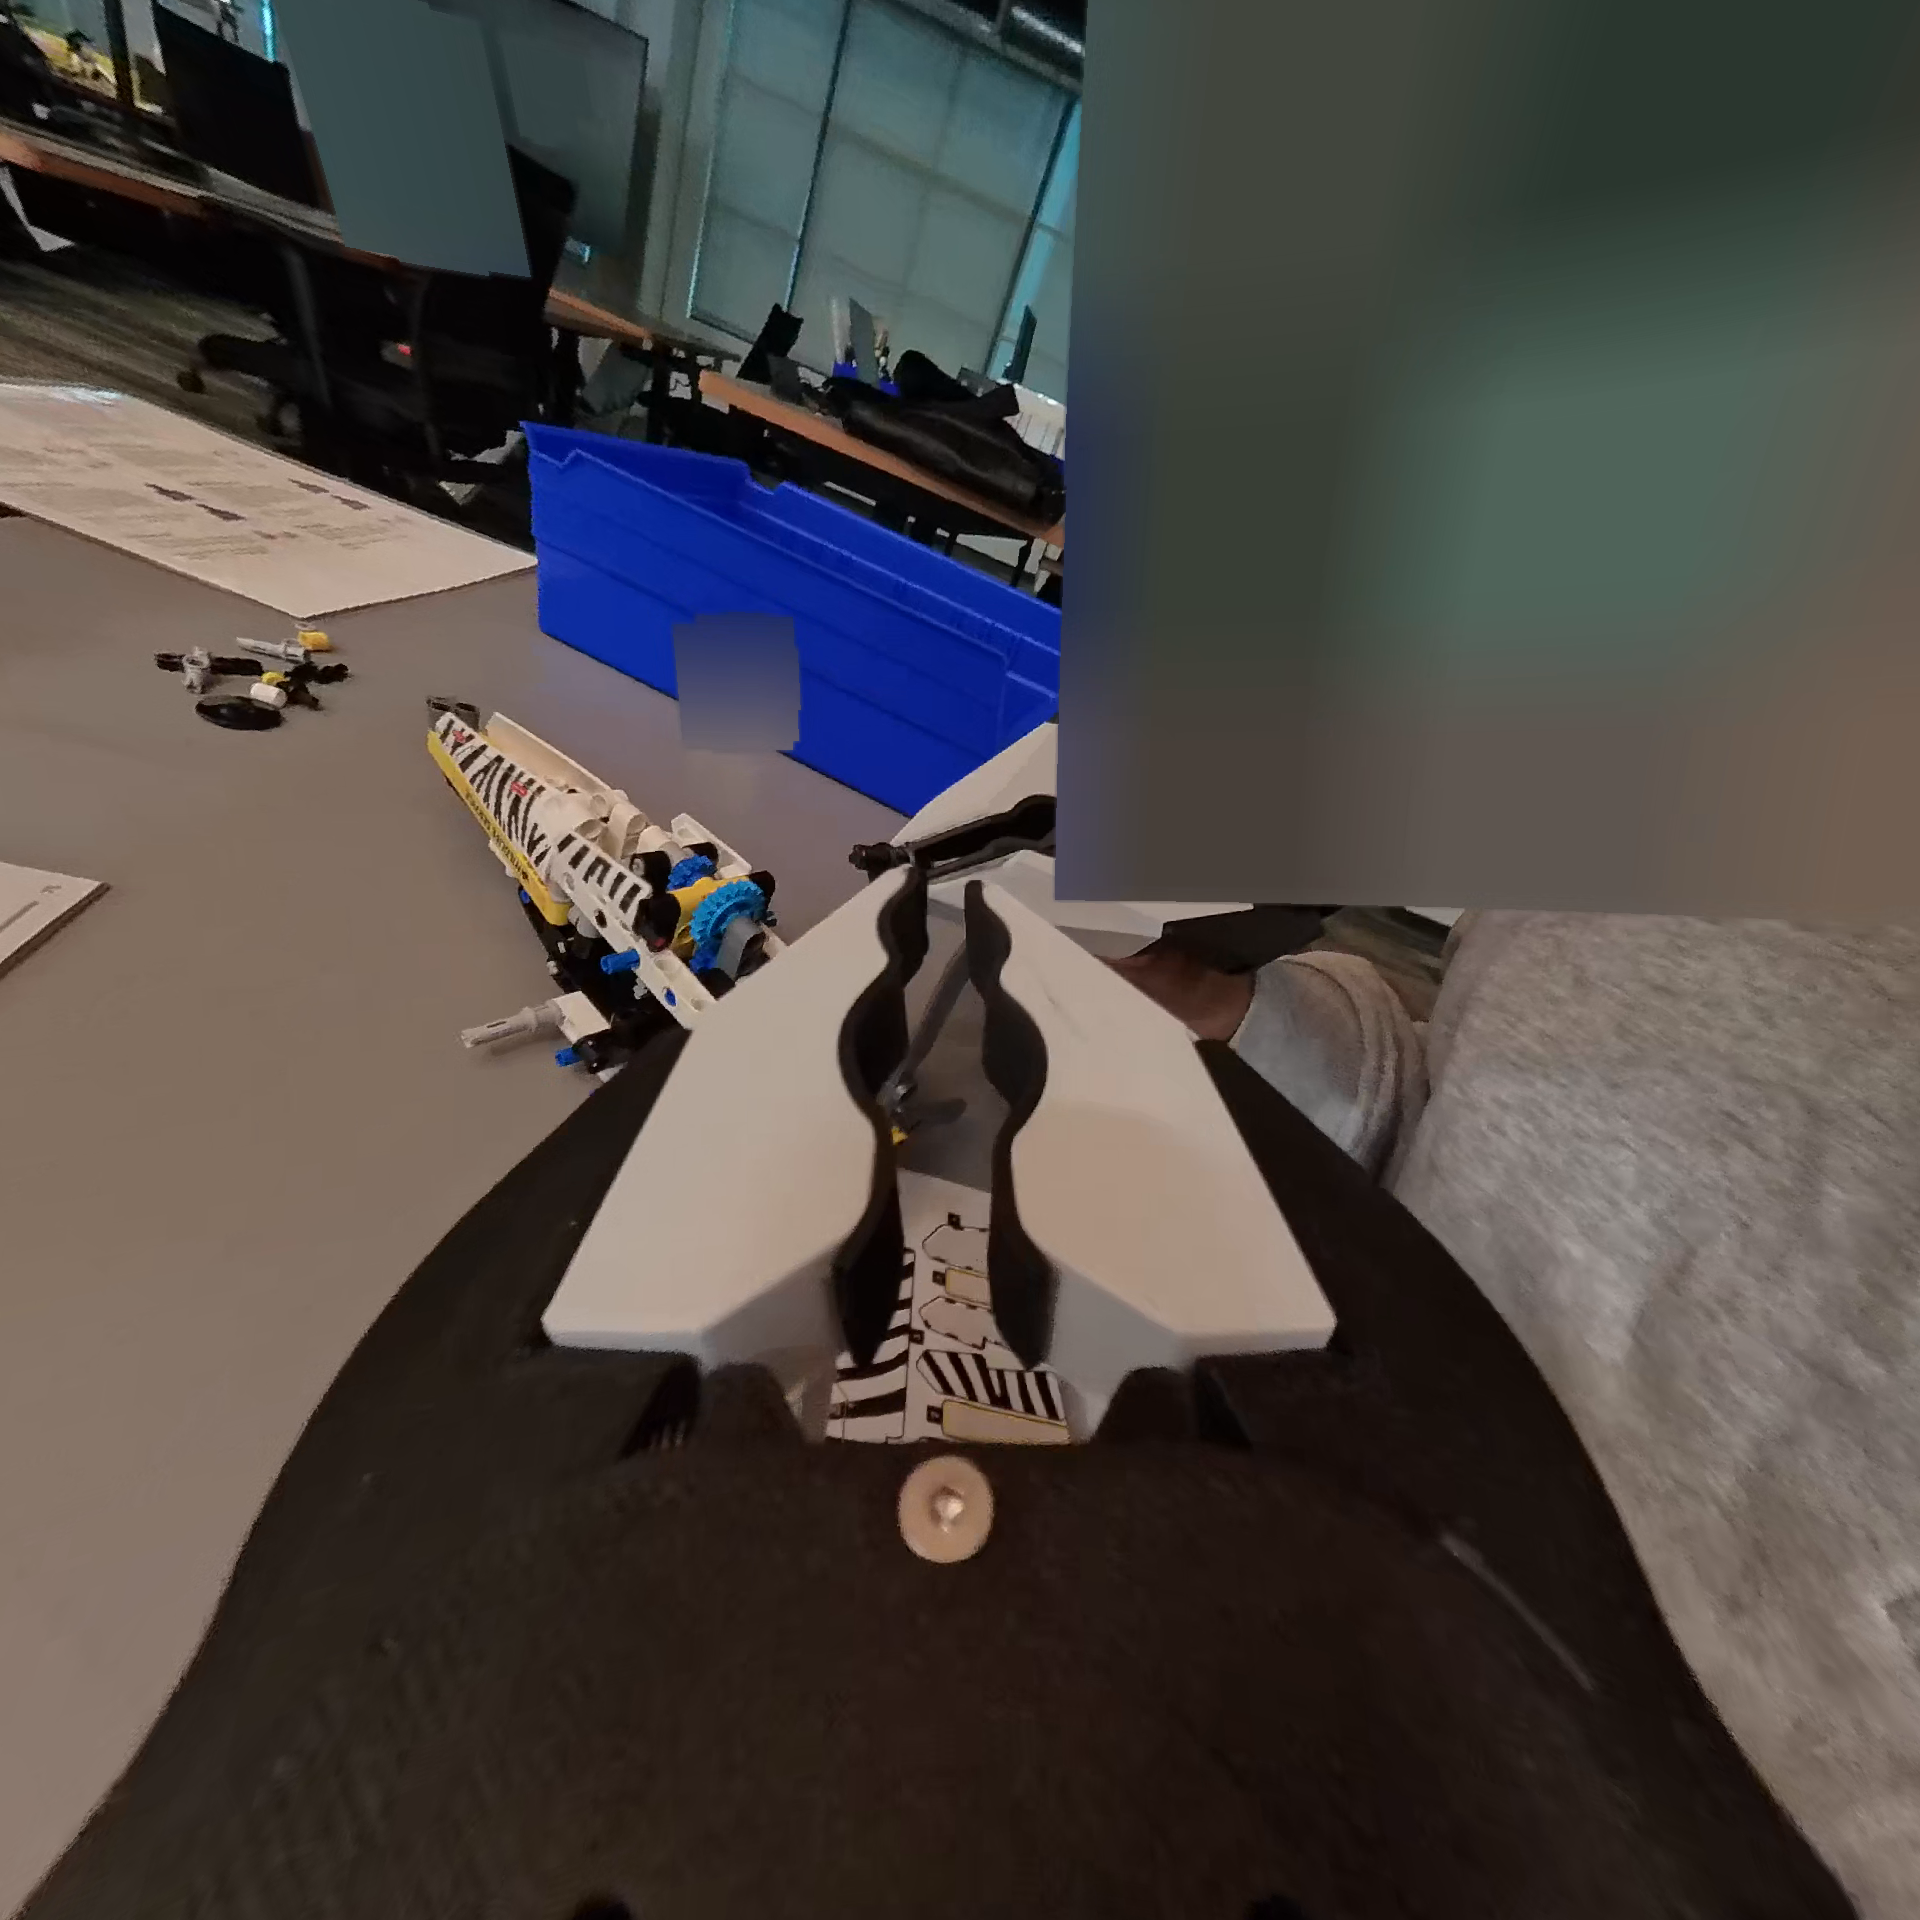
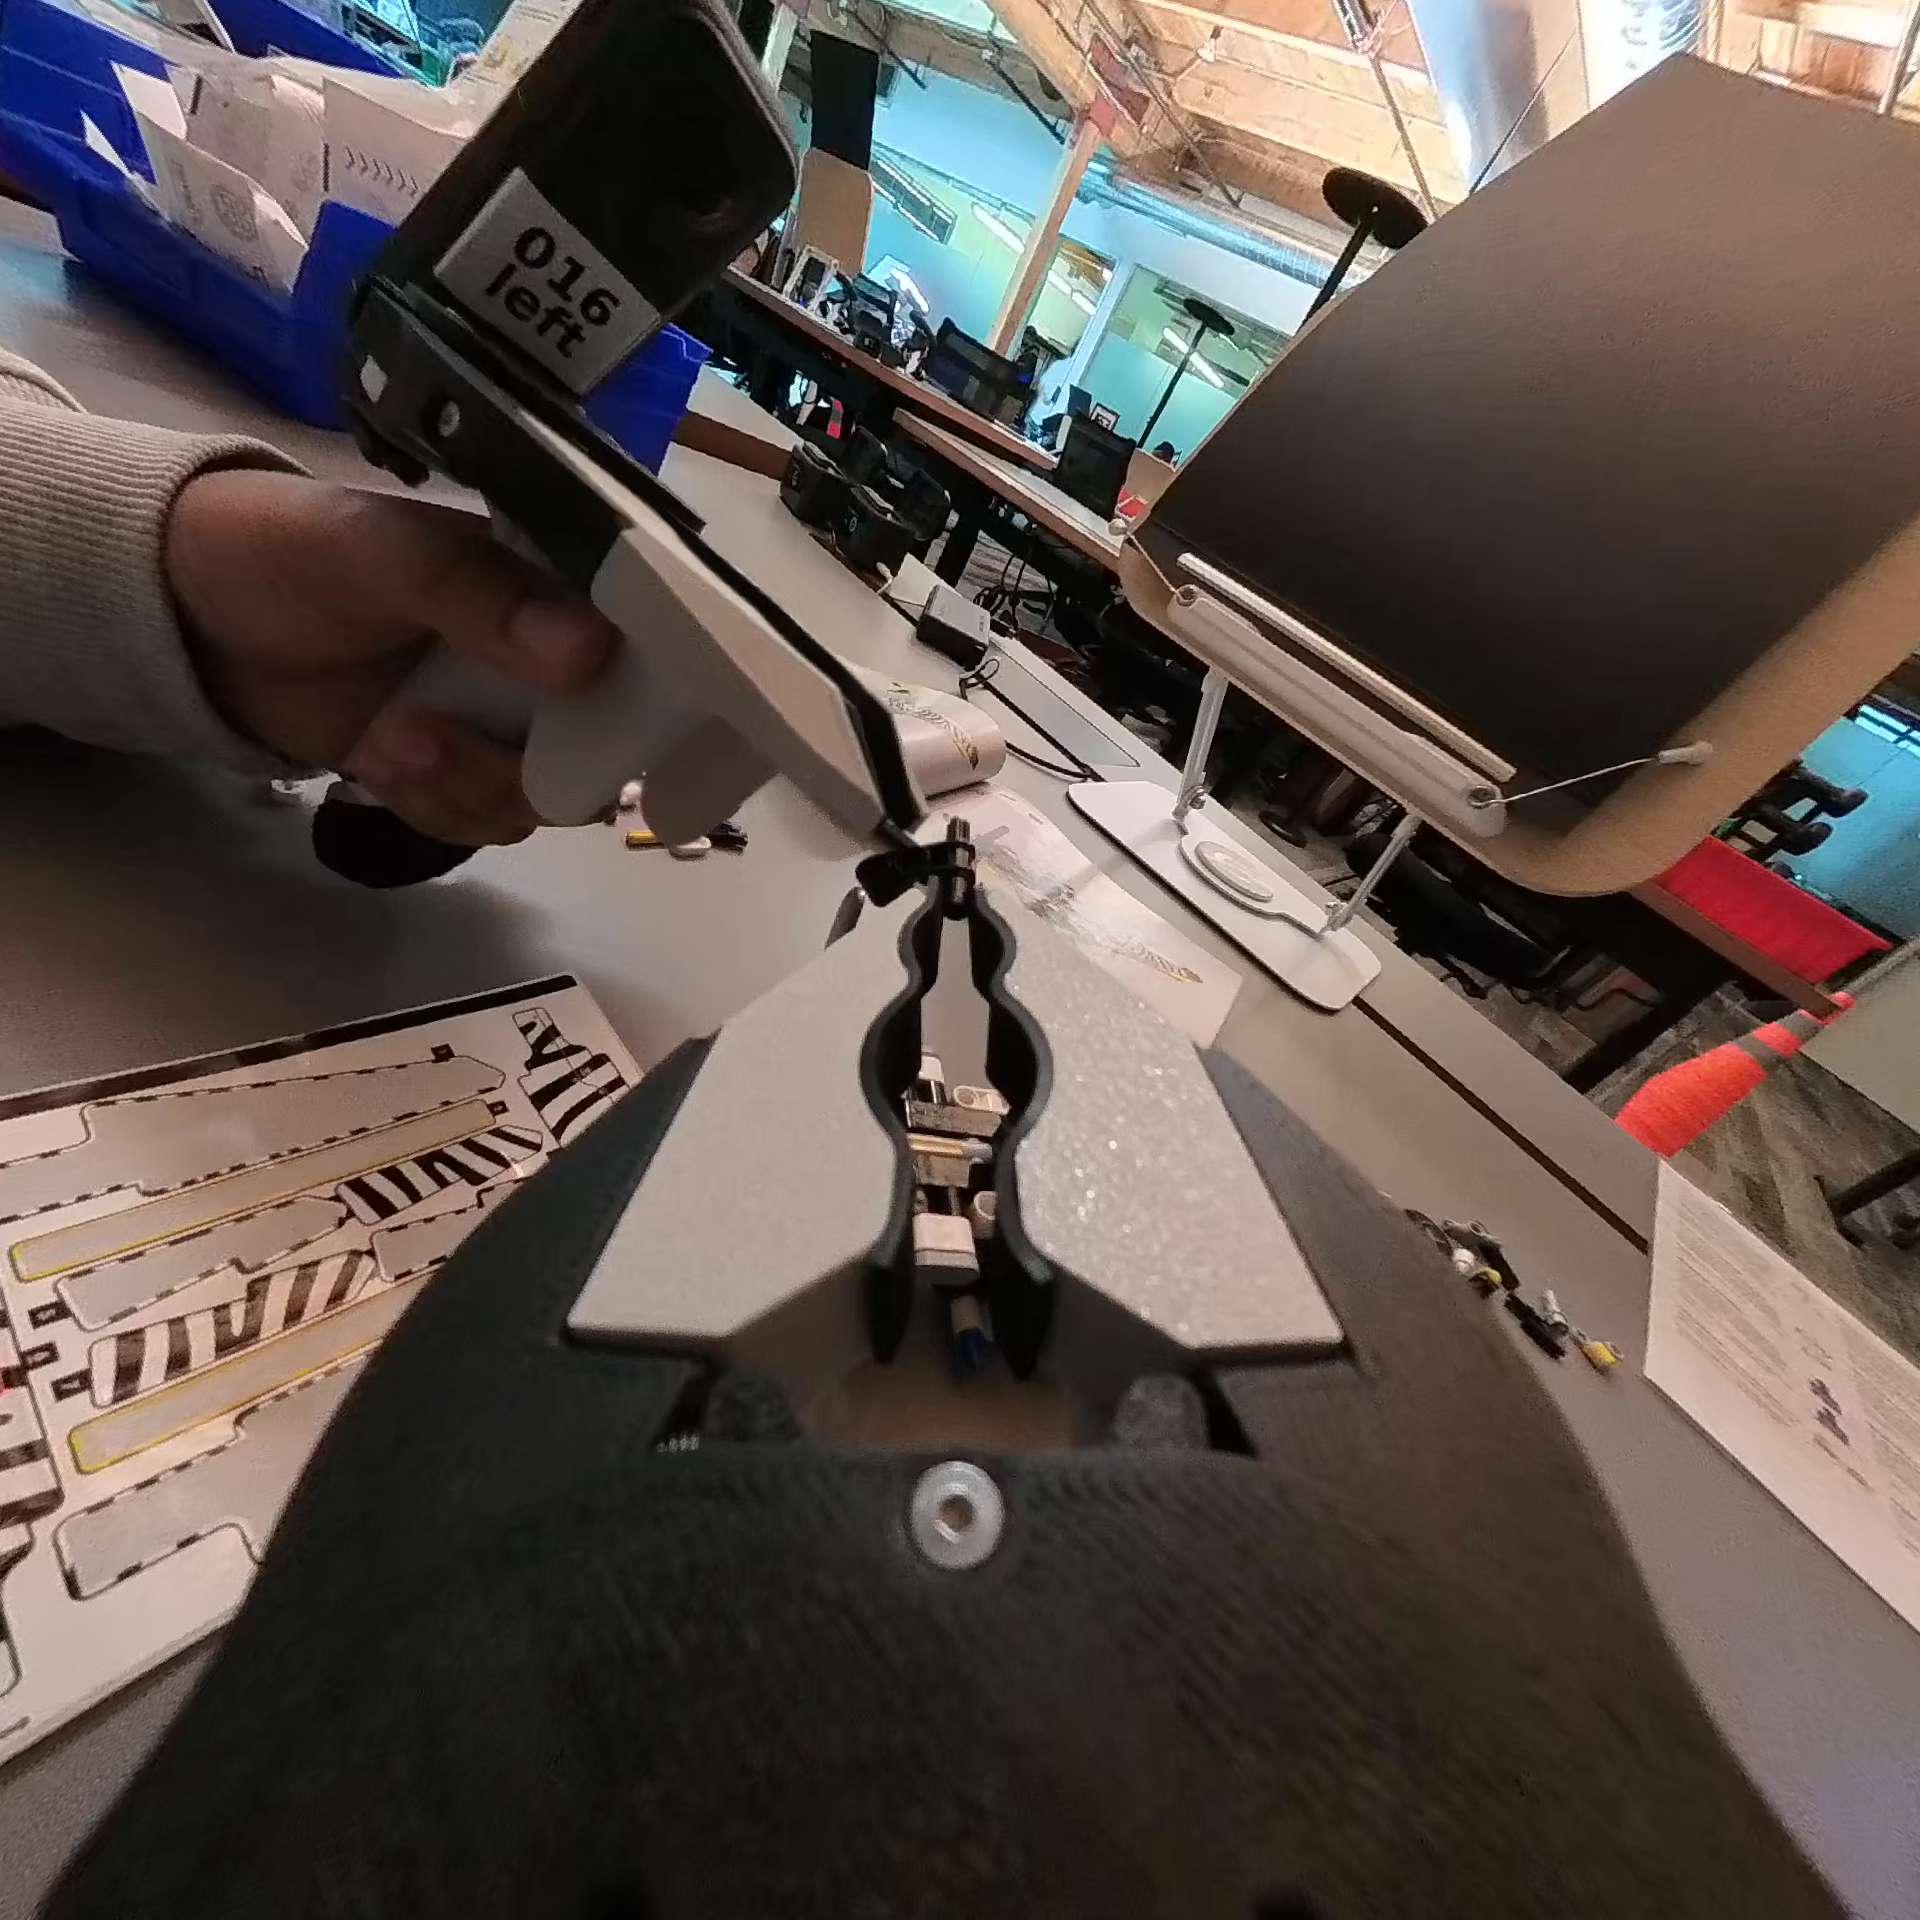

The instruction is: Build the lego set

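My left gripper (image 1: 943,883) and right gripper (image 2: 954,902) meet tip to tip above the grey table (image 1: 260,1091). Between them is a small black Lego part (image 2: 951,857) with a pin end, also in the left wrist view (image 1: 881,854). The right gripper's jaws are shut on it. The left gripper (image 2: 894,821) comes in from the upper left, looks shut, and pinches the part's other end. A thin grey rod (image 1: 935,1003) hangs under it. The partly built white, yellow and zebra-striped model (image 1: 603,862) with blue gears lies on the table to the left.
A blue bin (image 1: 790,582) stands behind the model. Loose small parts (image 1: 249,675) and a printed sheet (image 1: 208,499) lie far left. A zebra sticker sheet (image 2: 260,1195) lies under the grippers. A dark screen on a stand (image 2: 1507,468) and a white box (image 2: 1787,1382) are at right. Only a small space, under 4 cm, lies between the two pairs of fingers.
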`<action>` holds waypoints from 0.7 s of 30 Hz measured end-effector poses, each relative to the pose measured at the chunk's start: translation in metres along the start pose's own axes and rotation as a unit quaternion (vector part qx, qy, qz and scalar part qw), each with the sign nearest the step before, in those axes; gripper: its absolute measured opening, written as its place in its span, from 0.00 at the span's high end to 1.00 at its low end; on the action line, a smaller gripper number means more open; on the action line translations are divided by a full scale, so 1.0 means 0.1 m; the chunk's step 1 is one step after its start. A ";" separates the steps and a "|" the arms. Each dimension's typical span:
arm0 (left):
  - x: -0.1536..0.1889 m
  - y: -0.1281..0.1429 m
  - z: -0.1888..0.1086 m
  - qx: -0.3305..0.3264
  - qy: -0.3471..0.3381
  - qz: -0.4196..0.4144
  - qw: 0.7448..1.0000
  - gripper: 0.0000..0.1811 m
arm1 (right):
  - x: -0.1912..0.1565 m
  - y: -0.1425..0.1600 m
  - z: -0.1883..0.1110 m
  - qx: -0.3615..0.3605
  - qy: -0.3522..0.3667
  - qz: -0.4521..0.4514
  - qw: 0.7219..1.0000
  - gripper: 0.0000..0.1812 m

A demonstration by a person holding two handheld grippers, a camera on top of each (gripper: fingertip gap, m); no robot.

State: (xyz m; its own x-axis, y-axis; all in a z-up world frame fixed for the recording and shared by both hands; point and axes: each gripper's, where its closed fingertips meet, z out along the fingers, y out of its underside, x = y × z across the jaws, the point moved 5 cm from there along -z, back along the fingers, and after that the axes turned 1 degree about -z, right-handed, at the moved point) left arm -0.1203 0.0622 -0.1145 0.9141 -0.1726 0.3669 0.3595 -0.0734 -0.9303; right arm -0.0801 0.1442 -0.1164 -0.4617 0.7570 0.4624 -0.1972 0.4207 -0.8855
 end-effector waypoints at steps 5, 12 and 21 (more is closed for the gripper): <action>-0.01 0.00 -0.01 0.003 0.006 -0.010 1.000 0.97 | 0.00 0.00 0.00 -0.004 -0.001 -0.002 1.000 0.99; -0.01 0.01 -0.01 0.001 0.004 -0.008 1.000 0.97 | 0.00 0.00 -0.01 -0.004 -0.001 0.002 1.000 0.99; -0.02 0.00 -0.02 0.005 0.004 -0.013 1.000 0.97 | -0.01 -0.02 -0.02 -0.004 -0.002 0.003 1.000 0.99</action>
State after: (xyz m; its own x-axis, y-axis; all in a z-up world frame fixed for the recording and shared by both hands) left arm -0.1224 0.0602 -0.1149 0.9031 -0.1793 0.3901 0.3841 -0.0684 -0.9207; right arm -0.0779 0.1440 -0.1153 -0.4660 0.7578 0.4567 -0.1874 0.4199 -0.8880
